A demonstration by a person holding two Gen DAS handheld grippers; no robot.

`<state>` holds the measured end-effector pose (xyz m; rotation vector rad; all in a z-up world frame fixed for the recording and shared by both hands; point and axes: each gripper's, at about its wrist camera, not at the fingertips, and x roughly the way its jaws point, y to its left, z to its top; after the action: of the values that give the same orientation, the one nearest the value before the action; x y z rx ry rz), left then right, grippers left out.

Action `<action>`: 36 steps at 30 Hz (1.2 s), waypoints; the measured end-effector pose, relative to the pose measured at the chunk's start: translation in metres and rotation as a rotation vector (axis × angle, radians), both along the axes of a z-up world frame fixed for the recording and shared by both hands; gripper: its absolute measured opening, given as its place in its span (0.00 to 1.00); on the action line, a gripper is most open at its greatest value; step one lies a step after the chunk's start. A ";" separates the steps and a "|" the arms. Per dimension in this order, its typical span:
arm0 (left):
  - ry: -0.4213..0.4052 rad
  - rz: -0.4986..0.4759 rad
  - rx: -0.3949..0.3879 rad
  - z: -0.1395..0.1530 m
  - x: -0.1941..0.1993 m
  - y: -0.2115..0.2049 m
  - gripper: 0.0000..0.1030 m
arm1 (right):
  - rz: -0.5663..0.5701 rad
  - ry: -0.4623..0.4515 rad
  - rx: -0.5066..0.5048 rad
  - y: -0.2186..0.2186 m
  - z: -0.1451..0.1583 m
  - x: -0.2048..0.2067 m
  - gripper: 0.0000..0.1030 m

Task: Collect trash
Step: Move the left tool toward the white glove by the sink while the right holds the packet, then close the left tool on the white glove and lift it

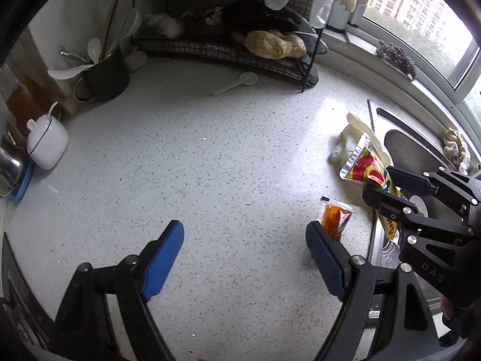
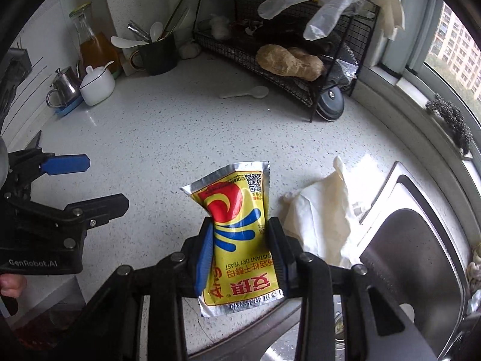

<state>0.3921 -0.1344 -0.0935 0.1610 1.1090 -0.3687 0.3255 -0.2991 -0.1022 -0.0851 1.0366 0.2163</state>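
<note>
My right gripper (image 2: 240,234) is shut on a yellow instant dry yeast packet (image 2: 237,210) with red and blue swirls, held upright above the counter near the sink edge. The packet (image 1: 365,165) and right gripper (image 1: 381,185) also show in the left wrist view. My left gripper (image 1: 245,234) is open and empty above the speckled white counter (image 1: 210,165). A small clear sauce sachet (image 1: 335,215) with orange-red contents lies just beyond its right finger. A crumpled cream glove (image 2: 324,207) lies on the counter next to the sink. My left gripper also shows open in the right wrist view (image 2: 105,180).
A steel sink (image 2: 421,255) is at the right. A black wire rack (image 2: 285,51) with a tan sponge stands at the back. A white spoon (image 2: 246,92) lies before it. A black utensil cup (image 1: 105,78), white sugar pot (image 1: 46,143) and steel jug (image 2: 61,88) stand at the left.
</note>
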 end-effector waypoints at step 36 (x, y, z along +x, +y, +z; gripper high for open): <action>0.158 -0.358 0.044 -0.076 0.064 -0.194 0.78 | -0.369 0.067 0.060 -0.142 -0.044 -0.002 0.33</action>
<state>0.4563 -0.3287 -0.1692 0.3767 1.2462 -0.6857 0.3232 -0.4406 -0.1463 0.1686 1.0919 -0.0855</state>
